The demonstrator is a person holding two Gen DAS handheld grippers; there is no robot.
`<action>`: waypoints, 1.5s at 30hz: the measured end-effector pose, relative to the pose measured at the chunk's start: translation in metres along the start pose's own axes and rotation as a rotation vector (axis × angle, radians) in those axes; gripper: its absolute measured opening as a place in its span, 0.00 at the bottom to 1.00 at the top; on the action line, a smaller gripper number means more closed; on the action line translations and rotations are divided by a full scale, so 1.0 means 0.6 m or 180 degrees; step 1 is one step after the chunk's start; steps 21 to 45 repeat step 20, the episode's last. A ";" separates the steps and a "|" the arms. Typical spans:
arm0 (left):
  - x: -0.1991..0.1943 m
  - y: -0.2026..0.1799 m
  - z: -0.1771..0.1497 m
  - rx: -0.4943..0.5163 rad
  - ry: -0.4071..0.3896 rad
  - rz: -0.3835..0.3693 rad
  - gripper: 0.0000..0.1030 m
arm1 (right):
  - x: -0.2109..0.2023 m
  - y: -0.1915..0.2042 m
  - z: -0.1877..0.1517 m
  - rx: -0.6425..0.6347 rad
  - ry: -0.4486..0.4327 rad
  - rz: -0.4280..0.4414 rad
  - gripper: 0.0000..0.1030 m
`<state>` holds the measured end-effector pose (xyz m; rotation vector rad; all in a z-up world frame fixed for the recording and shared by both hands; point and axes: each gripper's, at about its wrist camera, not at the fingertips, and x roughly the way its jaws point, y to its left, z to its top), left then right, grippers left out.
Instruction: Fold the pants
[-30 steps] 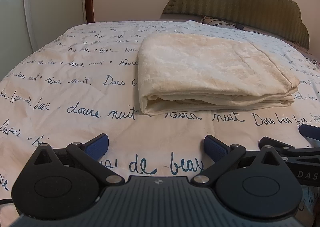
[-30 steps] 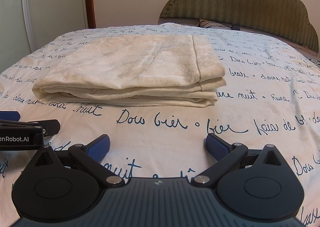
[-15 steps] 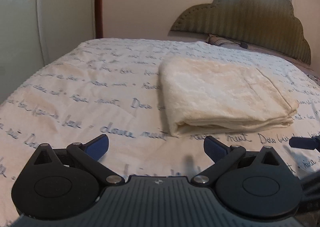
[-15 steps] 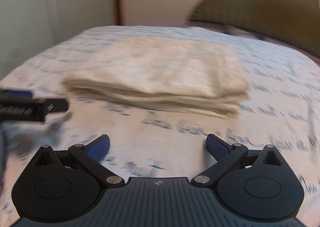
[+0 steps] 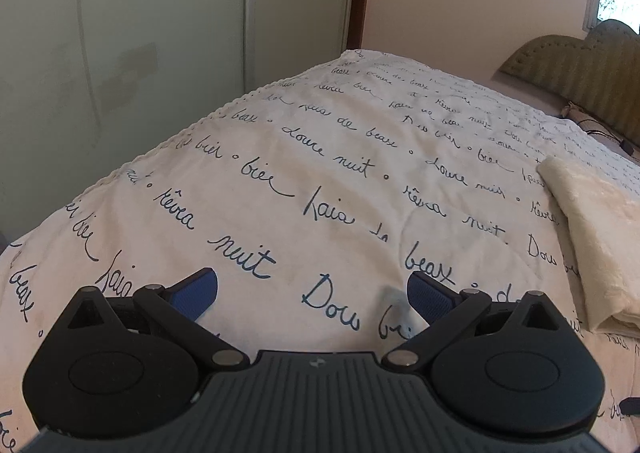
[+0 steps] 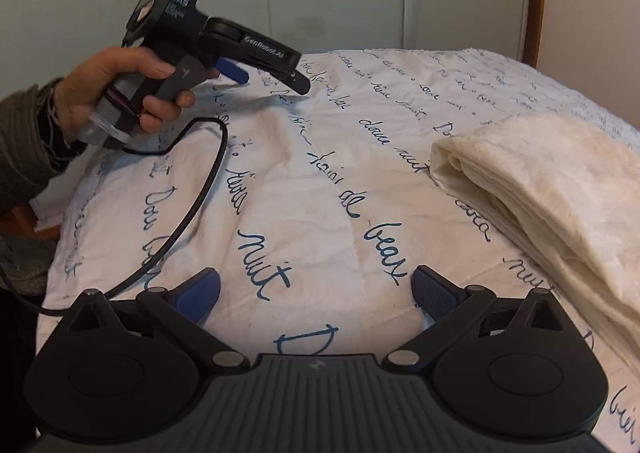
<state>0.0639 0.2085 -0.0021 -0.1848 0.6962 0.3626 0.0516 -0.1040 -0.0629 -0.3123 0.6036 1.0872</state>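
Both the right gripper (image 6: 314, 295) and left gripper (image 5: 312, 293) hover released and empty over the near bed (image 5: 320, 181), with the folded pants (image 6: 552, 189) lying farther to the right, apart from both.

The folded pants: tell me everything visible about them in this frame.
The pants are cream, of a thin, faintly crinkled fabric, folded into a flat stack of several layers. The layered edges and a rounded folded corner face the right wrist camera. They lie on the bedspread, white with blue handwriting, at the right of both views; the left wrist view shows only one end. Nothing touches them but the bedspread: both the left gripper and the right gripper are open and clear of them.
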 end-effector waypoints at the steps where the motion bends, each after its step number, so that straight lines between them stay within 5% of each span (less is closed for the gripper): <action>1: 0.001 0.001 0.001 -0.0001 0.0004 0.0006 0.99 | 0.000 -0.002 -0.001 0.0026 -0.0012 0.0024 1.00; 17: 0.005 -0.045 -0.017 0.0349 -0.0010 0.0012 1.00 | -0.031 0.010 -0.013 -0.0008 -0.0006 0.0001 1.00; 45: 0.007 -0.045 -0.015 0.0337 0.0013 -0.0019 1.00 | -0.032 0.011 -0.013 -0.0007 -0.0006 0.0002 1.00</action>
